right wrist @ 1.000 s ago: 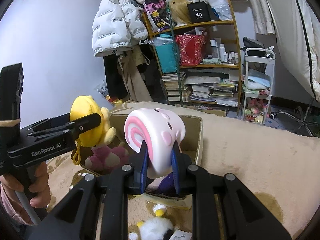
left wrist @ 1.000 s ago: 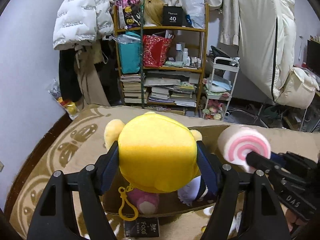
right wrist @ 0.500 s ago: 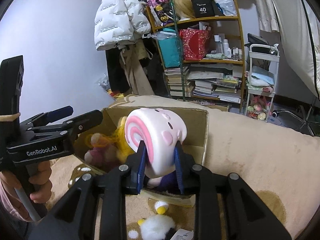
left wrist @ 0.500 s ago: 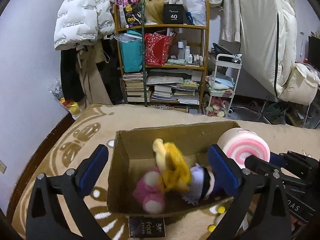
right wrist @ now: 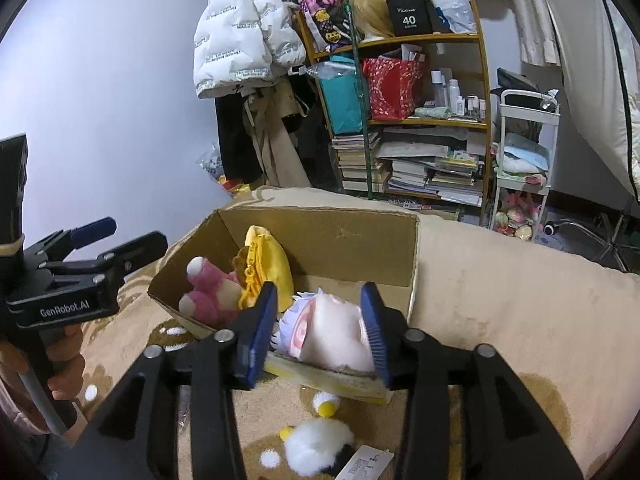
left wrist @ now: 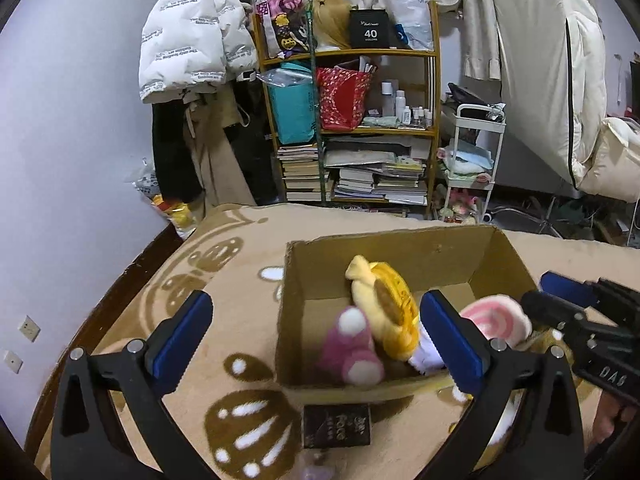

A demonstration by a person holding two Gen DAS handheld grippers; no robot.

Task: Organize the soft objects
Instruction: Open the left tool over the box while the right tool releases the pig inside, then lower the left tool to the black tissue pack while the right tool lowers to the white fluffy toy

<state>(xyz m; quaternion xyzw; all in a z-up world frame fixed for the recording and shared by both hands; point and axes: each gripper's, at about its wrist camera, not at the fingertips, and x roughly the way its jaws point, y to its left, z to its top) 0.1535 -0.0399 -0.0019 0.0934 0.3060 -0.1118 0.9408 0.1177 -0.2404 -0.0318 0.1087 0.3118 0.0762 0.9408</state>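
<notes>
Your right claw has just spread wide, dropping the roll into the box; left claw gapes empty too.

A black box on the top shelf, upper middle of the frame, bears the number "40" in white, with a smaller line beneath too small to read. The left gripper, at left in the right wrist view, carries "GenRobot.AI". A small dark packet before the cardboard box reads "Face". The right gripper shows "DAS".
</notes>
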